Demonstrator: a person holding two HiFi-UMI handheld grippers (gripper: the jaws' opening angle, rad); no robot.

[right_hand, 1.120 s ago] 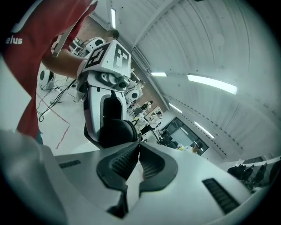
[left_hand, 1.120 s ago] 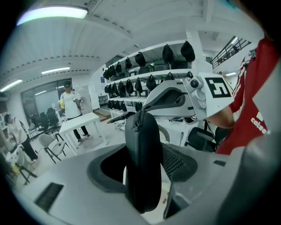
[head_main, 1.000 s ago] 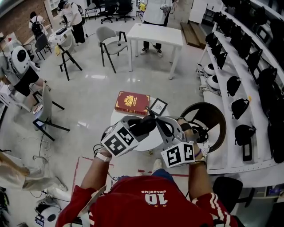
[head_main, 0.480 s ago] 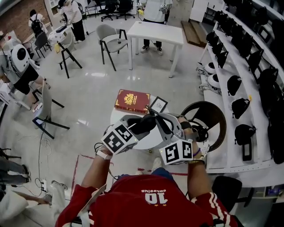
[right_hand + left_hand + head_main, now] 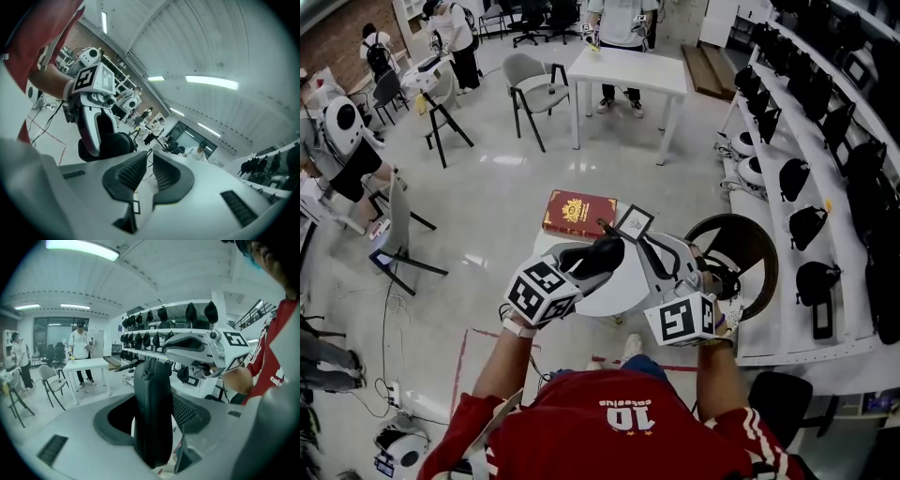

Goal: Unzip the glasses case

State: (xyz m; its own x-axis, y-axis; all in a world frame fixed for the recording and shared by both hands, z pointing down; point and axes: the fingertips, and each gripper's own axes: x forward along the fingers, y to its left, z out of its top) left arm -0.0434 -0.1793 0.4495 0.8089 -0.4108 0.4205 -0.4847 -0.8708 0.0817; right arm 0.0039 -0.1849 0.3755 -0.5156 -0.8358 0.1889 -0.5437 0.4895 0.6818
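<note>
The glasses case (image 5: 152, 394) is off the table, held edge-on and roughly upright between the two jaws of the left gripper (image 5: 151, 425), whose pads clamp its broad sides. In the left gripper view the seam down the visible edge of the case reads as closed, with no gap between the halves, so the zip is judged undone little or not at all. What the far edge looks like cannot be told. In the head view a thin dark zipper pull (image 5: 608, 230) stands out from the case's far end. The right gripper (image 5: 149, 172) is just beside that end. Its jaws are drawn together to a narrow slit and appear to pinch that thin pull, though the contact itself is too small to confirm. Remaining work, as judged: draw the pull round the case's perimeter while the left gripper keeps the case steady, then check that the halves part. Below the grippers is a small round white table (image 5: 600, 296) carrying a red book (image 5: 578, 214) and a small framed card (image 5: 635, 223).
</note>
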